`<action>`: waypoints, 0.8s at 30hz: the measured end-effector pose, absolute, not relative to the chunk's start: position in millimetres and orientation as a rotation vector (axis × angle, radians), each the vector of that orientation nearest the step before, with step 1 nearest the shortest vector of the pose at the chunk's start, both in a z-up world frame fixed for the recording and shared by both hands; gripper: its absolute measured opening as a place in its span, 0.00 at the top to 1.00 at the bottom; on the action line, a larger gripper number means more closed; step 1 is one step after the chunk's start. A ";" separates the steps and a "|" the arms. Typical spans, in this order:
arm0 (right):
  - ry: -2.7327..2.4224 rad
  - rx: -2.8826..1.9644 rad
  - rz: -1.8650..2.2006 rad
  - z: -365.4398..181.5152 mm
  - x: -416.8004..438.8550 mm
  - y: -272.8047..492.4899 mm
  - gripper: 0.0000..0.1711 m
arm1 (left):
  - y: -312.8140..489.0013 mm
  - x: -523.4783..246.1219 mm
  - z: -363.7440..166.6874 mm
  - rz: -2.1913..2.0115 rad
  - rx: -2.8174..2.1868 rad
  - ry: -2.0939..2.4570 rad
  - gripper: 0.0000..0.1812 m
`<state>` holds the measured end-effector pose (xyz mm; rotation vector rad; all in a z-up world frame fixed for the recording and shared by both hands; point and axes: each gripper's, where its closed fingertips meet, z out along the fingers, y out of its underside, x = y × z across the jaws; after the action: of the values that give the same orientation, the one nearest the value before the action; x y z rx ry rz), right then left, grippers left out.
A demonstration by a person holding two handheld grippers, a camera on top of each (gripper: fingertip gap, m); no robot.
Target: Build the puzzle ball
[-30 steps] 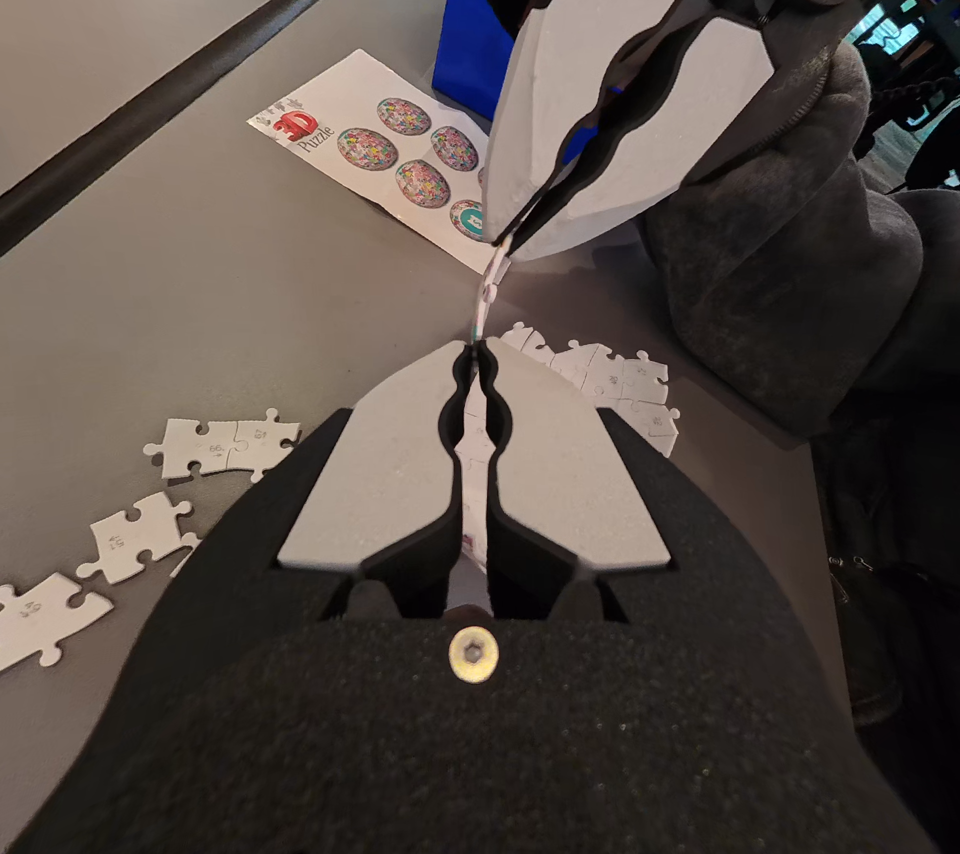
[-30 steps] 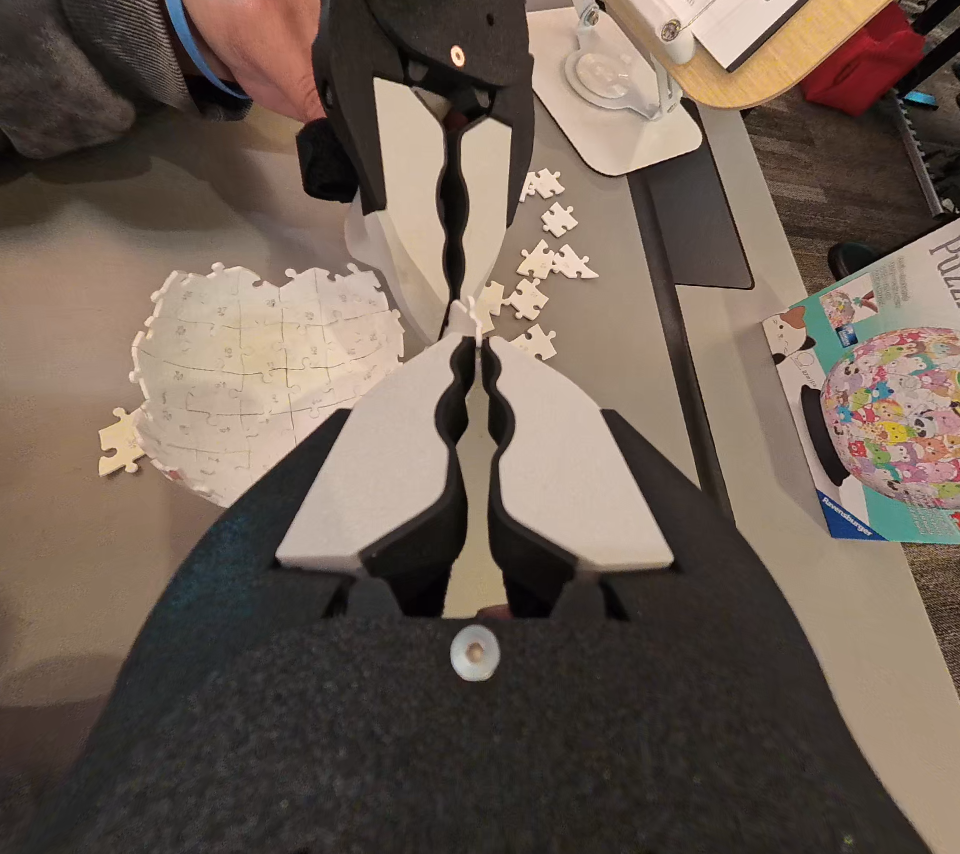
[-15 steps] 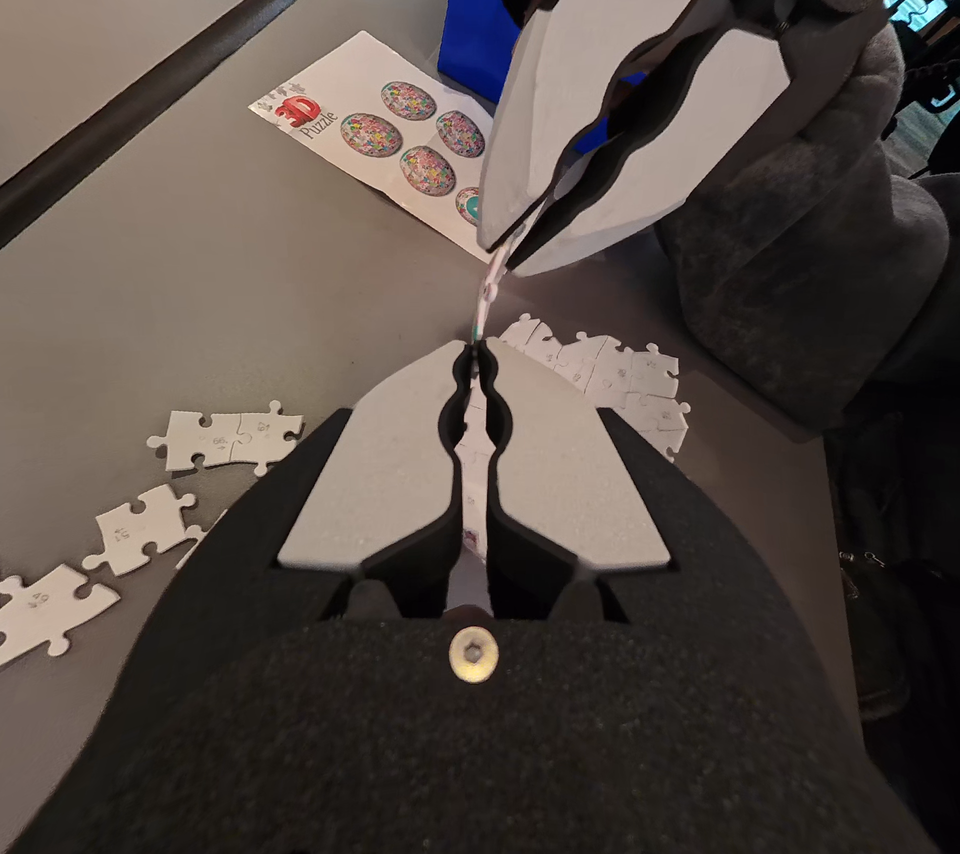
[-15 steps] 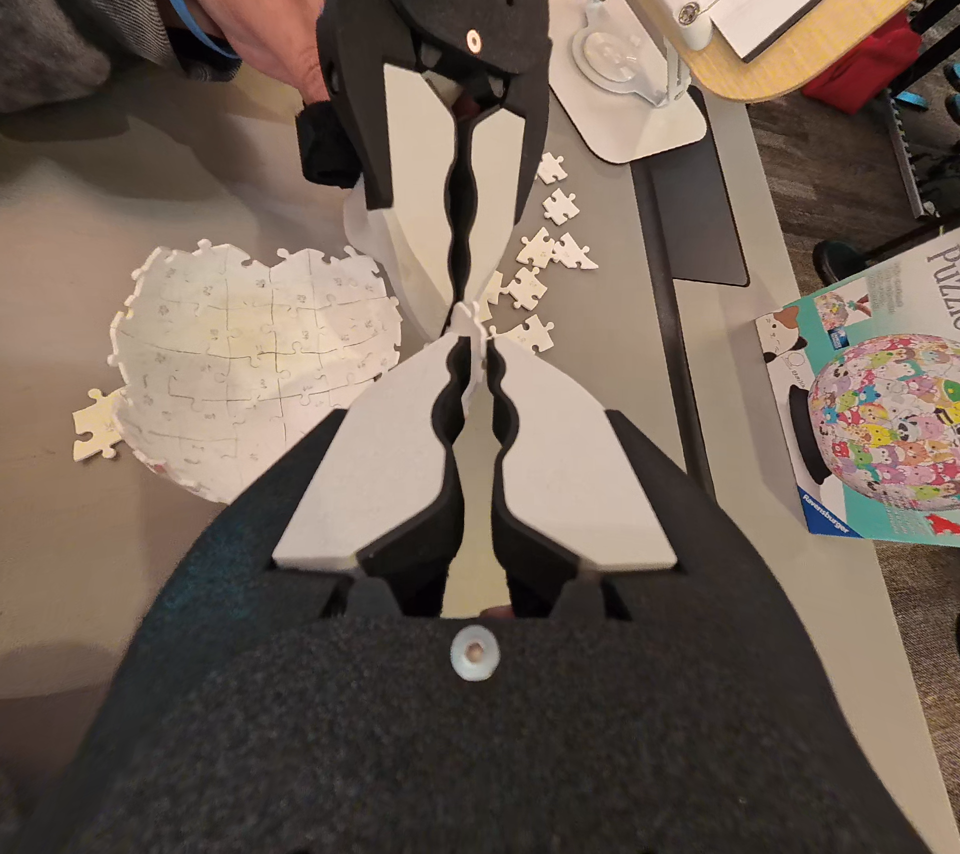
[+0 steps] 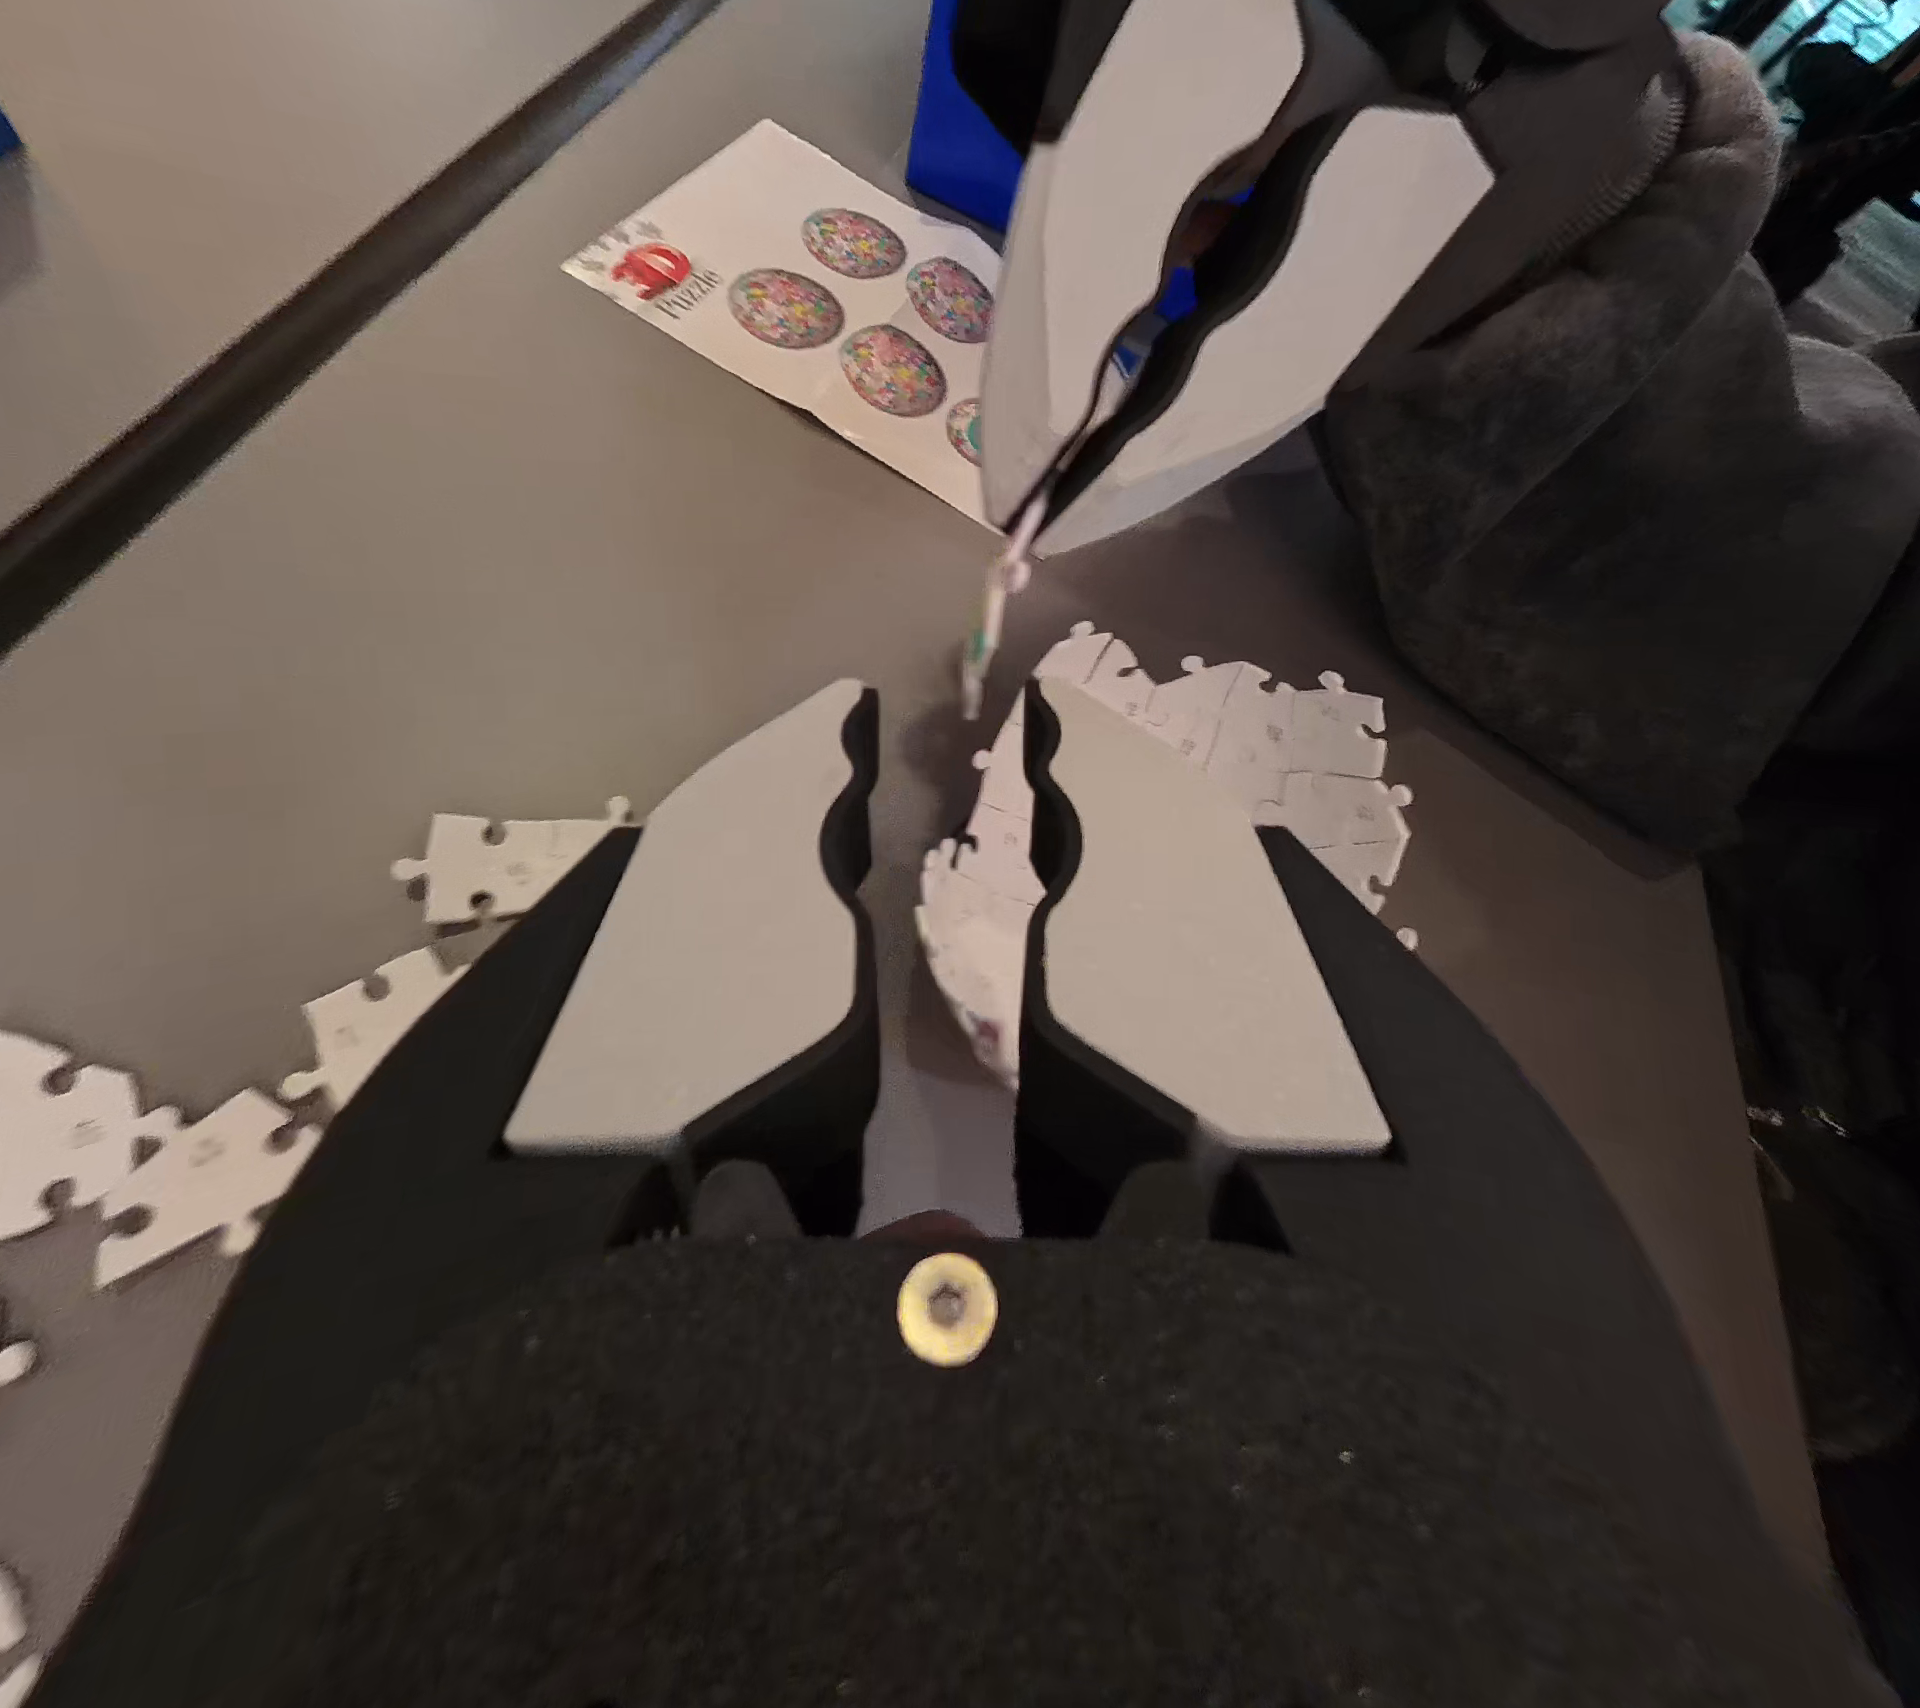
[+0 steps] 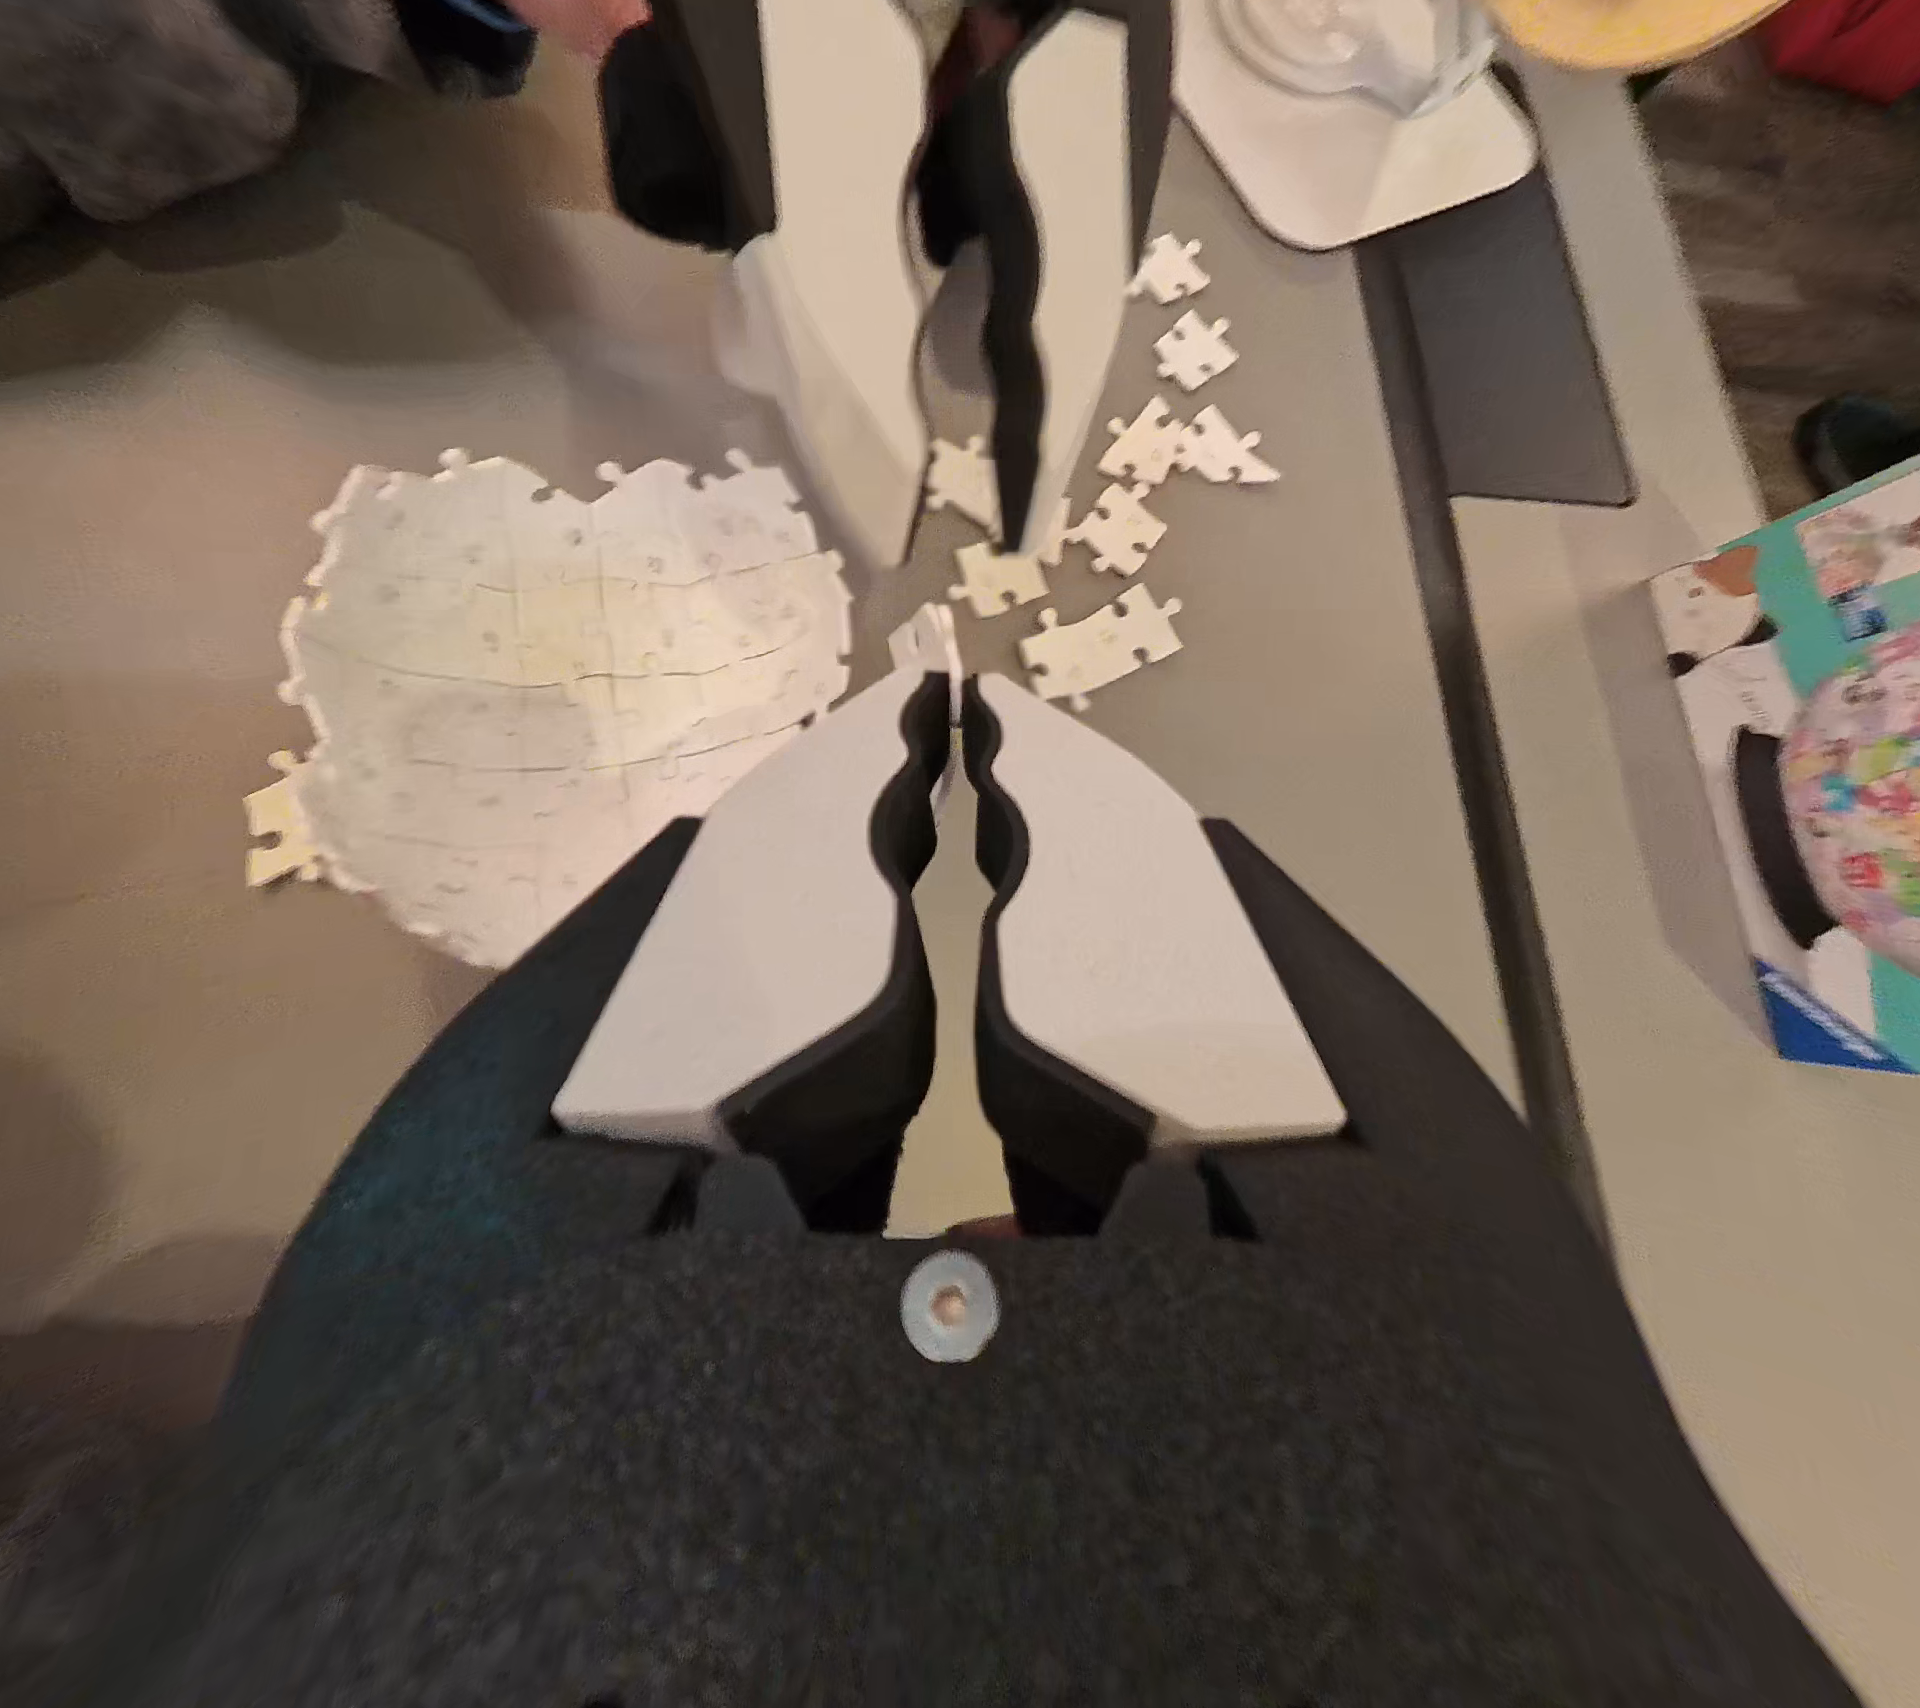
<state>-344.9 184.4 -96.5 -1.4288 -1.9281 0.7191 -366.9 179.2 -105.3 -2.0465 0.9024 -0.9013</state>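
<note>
My left gripper is open and empty; it also shows at the top of the right wrist view, held by a hand. My right gripper is shut on a small joined puzzle piece. In the left wrist view the right gripper comes in from the upper right, with that piece hanging edge-on just beyond my open left fingertips. The half-built white puzzle shell lies on the table, also below my left fingers.
Loose white pieces lie beside the shell and at the left of the left wrist view. An instruction sheet and blue bin lie farther off. The puzzle box and a white stand base are at right. My left and right fingertips are right by each other.
My left gripper has opened and let go of the piece both grippers held. My right gripper keeps hold of it. The views have shifted a little.
</note>
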 end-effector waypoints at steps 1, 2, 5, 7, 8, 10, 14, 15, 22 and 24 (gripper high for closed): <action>-1.947 -1.459 0.738 -99.8 -343.4 181.3 0.99 | 181.7 -372.7 -105.6 -0.878 -2.044 0.887 0.86; -1.964 -1.490 0.747 -103.3 -342.5 178.8 0.99 | 184.0 -378.6 -107.9 -0.857 -2.046 0.866 0.85; -2.022 -1.559 0.759 -116.0 -343.4 171.5 0.99 | 189.5 -401.8 -128.8 -0.763 -2.061 0.748 0.85; -2.059 -1.624 0.774 -128.1 -345.7 167.6 0.99 | 192.1 -418.1 -144.1 -0.681 -2.068 0.672 0.86; -2.069 -1.667 0.775 -134.8 -346.7 167.0 0.99 | 194.1 -423.3 -147.1 -0.658 -2.069 0.642 0.87; -2.098 -1.741 0.766 -147.9 -346.6 164.4 0.99 | 199.4 -425.2 -145.2 -0.660 -2.047 0.603 0.87; -2.090 -1.788 0.744 -153.1 -348.8 164.3 0.99 | 201.6 -419.3 -154.8 -0.670 -2.048 0.617 0.89; -2.083 -1.806 0.743 -153.2 -349.4 164.5 0.99 | 202.8 -418.8 -158.5 -0.646 -2.050 0.622 0.90; -2.049 -1.943 0.684 -160.3 -349.1 166.6 0.99 | 208.7 -402.4 -186.4 -0.623 -2.103 0.713 0.90; -2.047 -1.957 0.668 -162.8 -348.9 167.1 0.99 | 210.3 -400.3 -190.6 -0.594 -2.118 0.741 0.90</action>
<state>-348.9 167.1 -162.8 -1.9573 -2.0469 0.6685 -400.3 210.3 -190.6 -2.1184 0.7409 -0.5944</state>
